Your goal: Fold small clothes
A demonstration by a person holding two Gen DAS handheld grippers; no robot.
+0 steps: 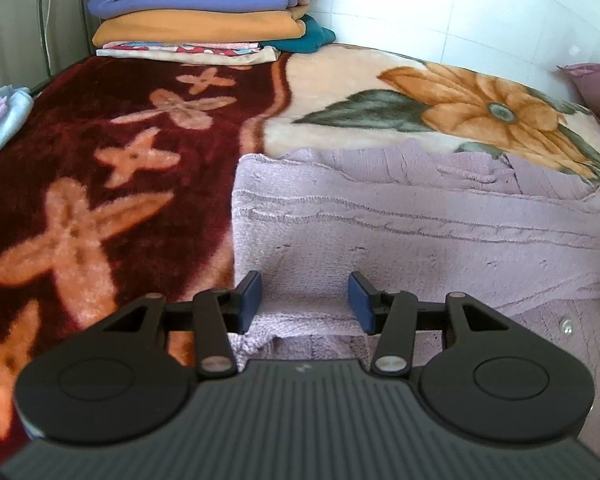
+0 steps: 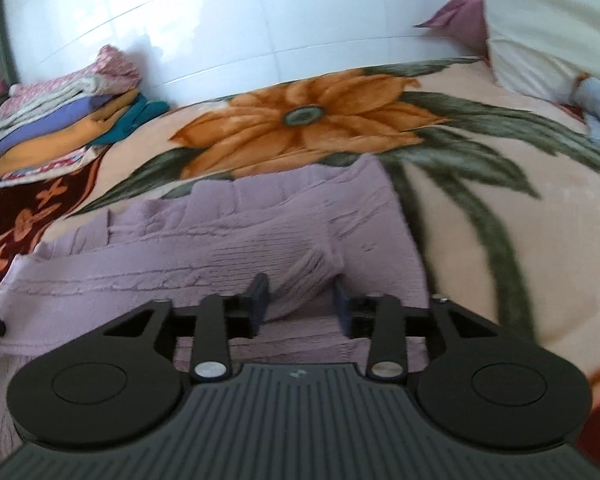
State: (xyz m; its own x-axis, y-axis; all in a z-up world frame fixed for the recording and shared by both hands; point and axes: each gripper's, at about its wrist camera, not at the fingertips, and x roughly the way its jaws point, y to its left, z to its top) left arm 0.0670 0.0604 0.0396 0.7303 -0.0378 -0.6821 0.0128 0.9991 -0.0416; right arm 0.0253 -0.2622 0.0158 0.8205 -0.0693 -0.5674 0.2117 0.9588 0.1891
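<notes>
Two tongs hover over the lilac cable-knit cardigan [image 1: 400,224] on the floral plush bed blanket [image 1: 112,184]: left tongs [image 1: 305,300] released, right tongs [image 2: 300,302] spread around a blurred raised fold, contact unclear.

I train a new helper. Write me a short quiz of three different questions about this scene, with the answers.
1. True or false: the left gripper has its jaws shut on the lilac knitted cardigan.
2. Which lies directly under the cardigan? A) a wooden table B) a floral plush blanket C) a tiled floor
3. Fill the gap: in the right gripper's view, the stack of folded clothes stands against the ____ wall.

Key
1. False: the jaws stand open above the cardigan.
2. B
3. White tiled. The right gripper is also open, with a raised fold of cardigan between its fingers.
</notes>
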